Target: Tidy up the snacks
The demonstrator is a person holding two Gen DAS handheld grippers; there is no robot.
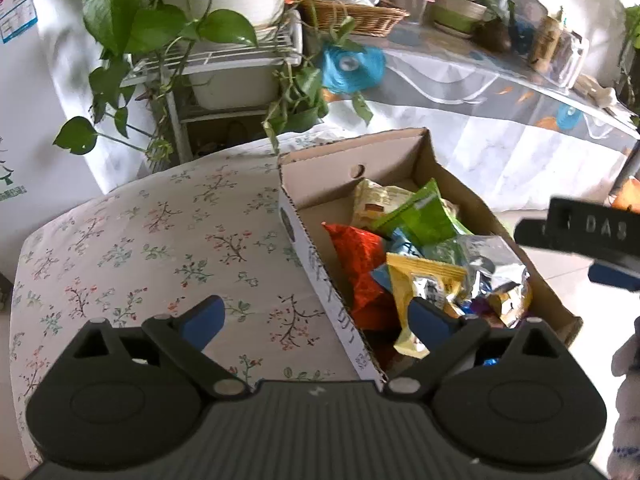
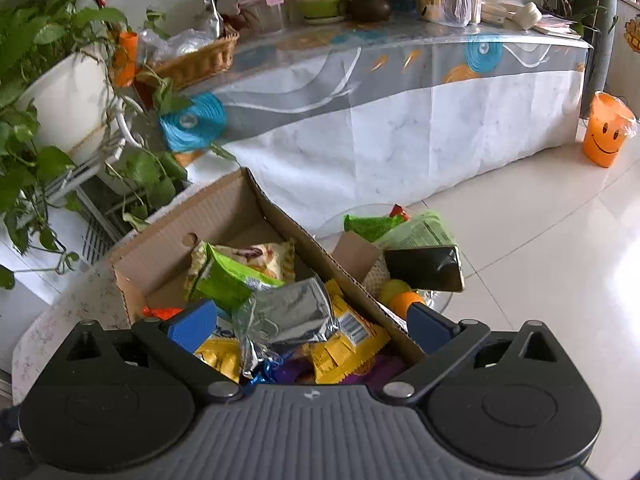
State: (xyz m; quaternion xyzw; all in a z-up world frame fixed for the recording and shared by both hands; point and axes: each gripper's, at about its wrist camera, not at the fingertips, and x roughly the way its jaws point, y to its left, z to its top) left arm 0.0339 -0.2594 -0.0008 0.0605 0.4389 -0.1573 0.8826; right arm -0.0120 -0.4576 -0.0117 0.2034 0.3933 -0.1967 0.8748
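A cardboard box [image 1: 352, 152] stands on a floral tablecloth [image 1: 160, 240], filled with snack packets. Among them are an orange-red packet [image 1: 360, 264], a green one [image 1: 424, 216], a yellow one [image 1: 420, 280] and a silver one [image 1: 492, 264]. My left gripper [image 1: 316, 320] is open above the box's left wall, one pad over the cloth and one over the packets. My right gripper [image 2: 310, 324] is open over the silver packet [image 2: 288, 312] and a yellow packet [image 2: 348, 340], holding nothing. Its right pad hangs outside the box wall [image 2: 304, 240]. Part of it shows at the left view's right edge.
Beside the box, a glass dish holds green packets [image 2: 376, 226], a dark phone [image 2: 424, 268] and fruit. Behind stands a long covered table [image 2: 400, 120] with pots and a wicker basket [image 2: 200, 64]. Leafy plants [image 1: 120, 20] on a white rack crowd the left. An orange smiley cup [image 2: 608, 132] sits on the tiled floor.
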